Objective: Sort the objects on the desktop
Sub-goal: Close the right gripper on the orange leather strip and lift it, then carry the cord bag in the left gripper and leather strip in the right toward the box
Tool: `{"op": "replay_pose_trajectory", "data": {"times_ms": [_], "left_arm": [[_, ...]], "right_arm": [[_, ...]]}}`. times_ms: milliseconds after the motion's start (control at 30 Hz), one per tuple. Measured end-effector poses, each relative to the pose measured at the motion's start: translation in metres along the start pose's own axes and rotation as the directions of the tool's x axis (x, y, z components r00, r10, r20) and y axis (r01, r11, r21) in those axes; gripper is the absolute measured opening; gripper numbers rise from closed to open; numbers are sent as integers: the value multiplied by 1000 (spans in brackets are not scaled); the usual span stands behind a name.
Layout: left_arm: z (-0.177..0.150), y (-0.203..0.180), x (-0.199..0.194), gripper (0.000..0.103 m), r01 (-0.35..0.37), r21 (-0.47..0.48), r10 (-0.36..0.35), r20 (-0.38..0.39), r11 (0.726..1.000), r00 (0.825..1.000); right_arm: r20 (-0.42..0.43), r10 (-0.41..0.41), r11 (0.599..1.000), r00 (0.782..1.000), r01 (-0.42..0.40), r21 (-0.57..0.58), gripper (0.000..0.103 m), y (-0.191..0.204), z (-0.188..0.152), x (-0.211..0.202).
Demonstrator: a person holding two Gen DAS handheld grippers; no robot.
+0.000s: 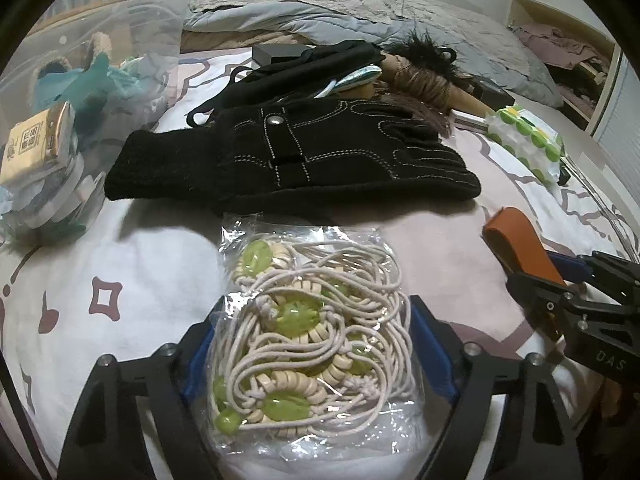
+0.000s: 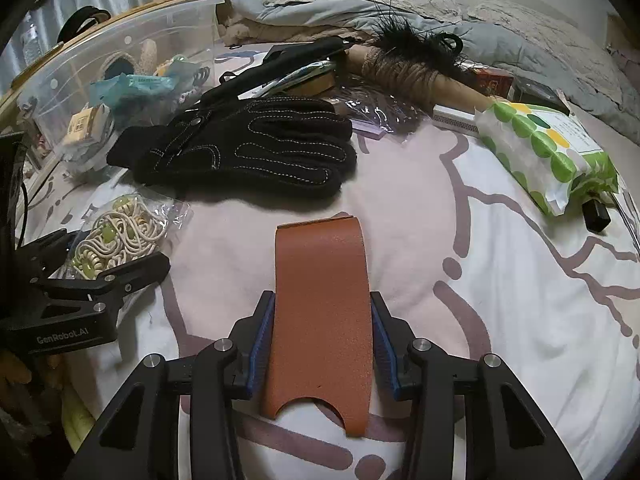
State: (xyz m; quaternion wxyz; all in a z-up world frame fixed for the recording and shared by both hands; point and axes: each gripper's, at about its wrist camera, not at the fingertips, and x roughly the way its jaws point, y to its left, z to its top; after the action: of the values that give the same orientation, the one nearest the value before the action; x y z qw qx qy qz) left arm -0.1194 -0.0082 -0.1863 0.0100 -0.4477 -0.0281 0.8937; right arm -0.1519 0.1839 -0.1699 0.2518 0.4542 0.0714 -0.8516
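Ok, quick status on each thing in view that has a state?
Left gripper: jaws around the bead bag, contact unclear.
Bead bag: lying on the bed.
Right gripper: shut on the leather sleeve.
Leather sleeve: held.
Black glove: lying flat.
Plastic bin: lidless, partly filled.

The bed (image 2: 500,280) carries everything, under a pale cover with mauve line patterns. On it lie a black stitched glove (image 2: 244,148), a clear bag of cord and green beads (image 1: 312,320) in front of the glove, a green-dotted packet (image 2: 548,152) at the right, and a clear plastic bin (image 2: 100,80) at the left. Behind the glove sit black straps (image 1: 304,68) and a rope-wrapped stick (image 2: 412,76); grey bedding (image 2: 520,40) is bunched at the far end.
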Motion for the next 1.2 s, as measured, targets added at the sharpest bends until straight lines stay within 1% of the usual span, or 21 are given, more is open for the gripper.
{"op": "replay_pose_trajectory", "data": {"times_ms": [67,367,633,733,967,1200], "left_arm": [[0,1,-1,79,11,-8,-11,4,1000,1000],[1,2,-9,77,72,-34,-71,15,997,997],[5,2,-23,77,108,-41,-107,42,993,993],[8,3,-32,77,146,-39,-144,59,989,988],[24,2,-64,77,172,-12,-168,142,985,975],[45,13,-96,77,181,-12,-174,219,983,960]], "right_arm": [[3,7,1000,1000,-7,7,45,-1,1,-1],[24,28,999,999,-28,20,45,0,2,-6],[82,60,995,995,-66,71,45,-8,6,-21],[106,66,993,992,-76,85,45,-10,10,-29],[182,69,992,981,-86,89,45,-8,20,-59],[254,106,988,961,-130,80,45,-3,41,-90]]}}
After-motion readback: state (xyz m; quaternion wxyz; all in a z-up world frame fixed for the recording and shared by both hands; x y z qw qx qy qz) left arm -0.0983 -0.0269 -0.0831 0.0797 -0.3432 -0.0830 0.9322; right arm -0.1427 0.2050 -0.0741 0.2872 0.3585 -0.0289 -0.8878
